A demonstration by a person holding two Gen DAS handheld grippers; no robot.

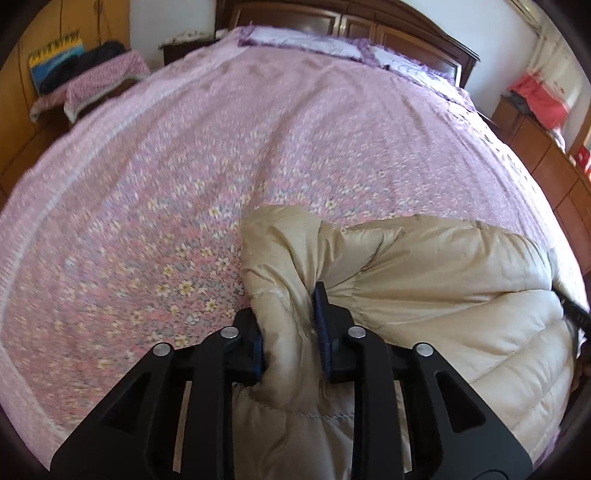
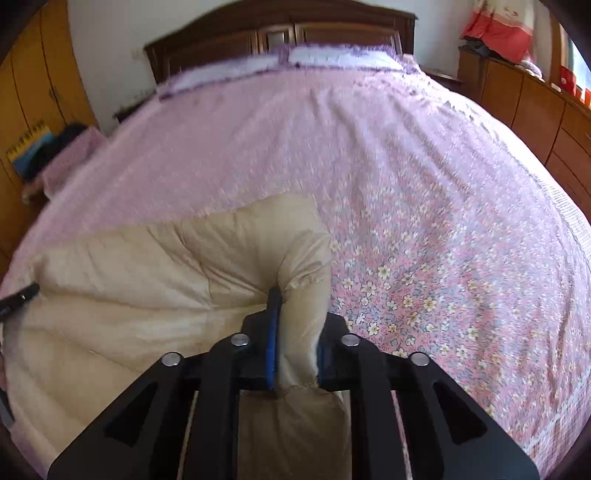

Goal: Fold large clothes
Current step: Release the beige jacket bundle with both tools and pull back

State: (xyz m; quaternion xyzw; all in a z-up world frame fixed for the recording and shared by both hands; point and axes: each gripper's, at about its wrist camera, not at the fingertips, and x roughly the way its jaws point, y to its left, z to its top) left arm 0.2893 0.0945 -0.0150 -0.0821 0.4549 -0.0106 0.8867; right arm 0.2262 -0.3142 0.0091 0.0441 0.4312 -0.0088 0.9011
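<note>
A beige quilted down coat (image 1: 443, 280) lies on the near part of the bed (image 1: 184, 166), bunched and padded. My left gripper (image 1: 290, 332) is shut on the coat's left edge, with a thick fold squeezed between its blue pads. In the right wrist view the same coat (image 2: 129, 280) spreads to the left, and my right gripper (image 2: 297, 339) is shut on its right edge, a puffy fold pinched between the pads. The tip of the right gripper (image 1: 576, 314) pokes in at the left wrist view's right rim. The left gripper's tip (image 2: 18, 295) shows at the right wrist view's left rim.
The bed carries a pink floral bedspread (image 2: 424, 240) with pillows (image 1: 314, 42) under a dark wooden headboard (image 2: 280, 33). A low stand with pink cloth and dark items (image 1: 92, 81) is left of the bed. Wooden drawers (image 2: 535, 107) with red bags run along the right.
</note>
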